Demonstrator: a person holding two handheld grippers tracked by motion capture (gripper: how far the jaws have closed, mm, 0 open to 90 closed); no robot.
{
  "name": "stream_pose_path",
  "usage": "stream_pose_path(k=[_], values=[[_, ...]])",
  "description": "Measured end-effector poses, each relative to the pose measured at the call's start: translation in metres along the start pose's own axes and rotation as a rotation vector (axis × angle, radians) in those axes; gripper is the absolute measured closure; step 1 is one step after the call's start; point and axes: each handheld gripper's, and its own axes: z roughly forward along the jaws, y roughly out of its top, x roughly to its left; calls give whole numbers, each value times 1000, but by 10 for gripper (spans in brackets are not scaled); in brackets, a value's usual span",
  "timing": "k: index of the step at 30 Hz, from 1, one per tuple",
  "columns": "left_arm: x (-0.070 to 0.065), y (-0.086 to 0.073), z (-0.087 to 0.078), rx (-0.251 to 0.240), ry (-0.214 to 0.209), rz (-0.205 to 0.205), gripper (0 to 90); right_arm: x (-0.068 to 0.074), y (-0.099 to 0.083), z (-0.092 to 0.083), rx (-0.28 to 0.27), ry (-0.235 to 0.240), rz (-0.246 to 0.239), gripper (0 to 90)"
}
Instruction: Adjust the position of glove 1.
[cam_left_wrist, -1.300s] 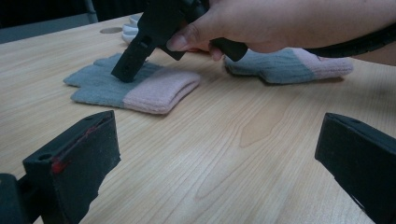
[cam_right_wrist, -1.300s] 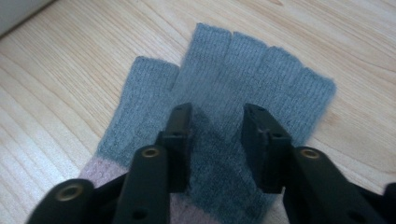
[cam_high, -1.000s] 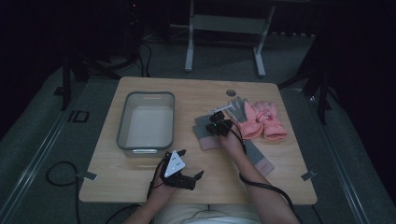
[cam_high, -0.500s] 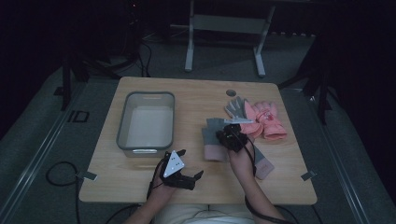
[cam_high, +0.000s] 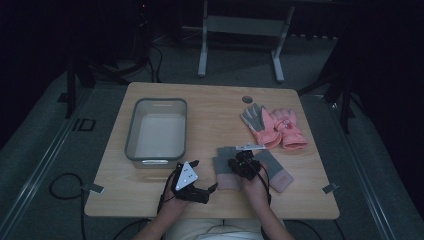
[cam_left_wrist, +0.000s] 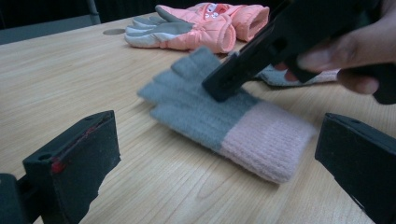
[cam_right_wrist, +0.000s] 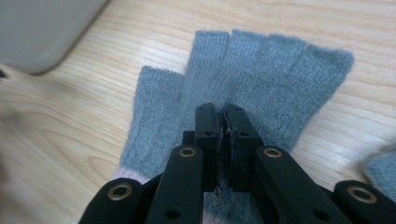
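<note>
— So where is the grey knit glove (cam_right_wrist: 243, 88) just now?

— Lying flat on the desk (cam_high: 210, 107), near the person's edge, fingers spread and pointing away from the right hand-held gripper (cam_right_wrist: 223, 123). Its cuff is pale pink; in the left gripper view (cam_left_wrist: 219, 123) that cuff lies nearest the camera.

— And that gripper has hold of it?

— Its jaws are pressed together over the palm, with a pinch of the grey knit caught between the pads. The rest of the glove lies on the wood.

— What about the left hand-held gripper (cam_high: 200, 191)?

— It sits low at the front edge of the desk, jaws wide apart with nothing between them, pointing towards the glove but clear of it.

— Anything beside the glove?

— A second grey glove (cam_high: 275, 170) with the same pink cuff lies just to its right, partly under the right hand (cam_high: 257, 182). Farther back on the right are two pink padded gloves (cam_high: 277, 127), side by side, one with a grey palm turned up.

— And on the left?

— A grey plastic bin (cam_high: 131, 132) stands on the left half of the desk, well apart from the gloves. A small round hole (cam_high: 247, 99) shows in the desk near the far edge.
</note>
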Motion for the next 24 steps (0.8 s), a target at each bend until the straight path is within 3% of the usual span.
stream_pose_path(k=[4,10,12,16,19,22,24], values=[[0,0,0,1,-1,0,0,-2,-6,11,13,-14,5,809],[0,0,0,3,-1,1,0,-3,-8,12,-8,-6,10,763],[0,0,0,3,-1,1,0,-2,-7,9,-6,-10,8,706],[0,0,0,3,1,-1,0,-7,-3,-3,-38,13,4,673],[0,0,0,5,0,2,0,-27,8,-26,-105,20,-81,664],[0,0,1,7,1,2,0,-49,12,-42,-111,38,-161,655],[0,0,1,8,1,1,0,-65,12,-51,-114,46,-185,662]])
